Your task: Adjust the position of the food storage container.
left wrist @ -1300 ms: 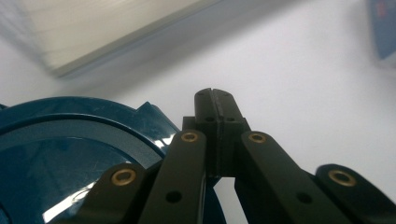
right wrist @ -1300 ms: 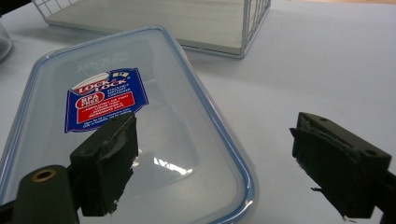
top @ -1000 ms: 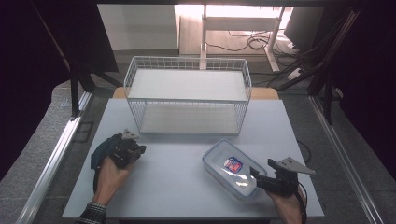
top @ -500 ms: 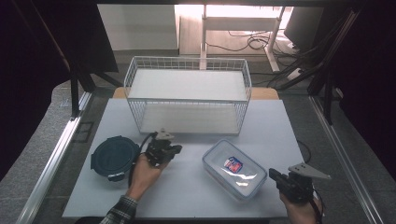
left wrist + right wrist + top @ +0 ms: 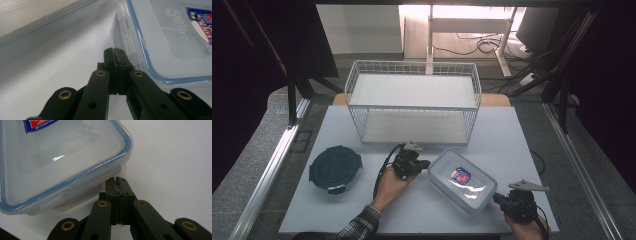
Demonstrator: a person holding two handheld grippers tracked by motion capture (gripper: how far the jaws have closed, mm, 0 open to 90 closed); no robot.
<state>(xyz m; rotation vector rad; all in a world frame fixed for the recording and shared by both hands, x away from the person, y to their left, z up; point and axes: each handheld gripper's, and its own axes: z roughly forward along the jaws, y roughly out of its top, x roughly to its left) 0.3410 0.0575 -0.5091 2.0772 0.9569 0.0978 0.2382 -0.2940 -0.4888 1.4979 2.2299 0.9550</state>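
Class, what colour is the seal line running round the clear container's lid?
Blue; the lid shows it best in the right gripper view.

Clear rectangular plastic box (image 5: 463, 180) with rounded corners, lid (image 5: 172, 42) on and edged by a blue seal line. Red-and-blue sticker (image 5: 460, 175) on the lid's top. Lying flat on the white table (image 5: 342, 210), set at a slant to the table's edges, in front of the wire basket (image 5: 412, 106) and well apart from it. Clear locking flaps (image 5: 126, 37) along the sides. Something reddish dimly visible through one wall, too blurred to identify.
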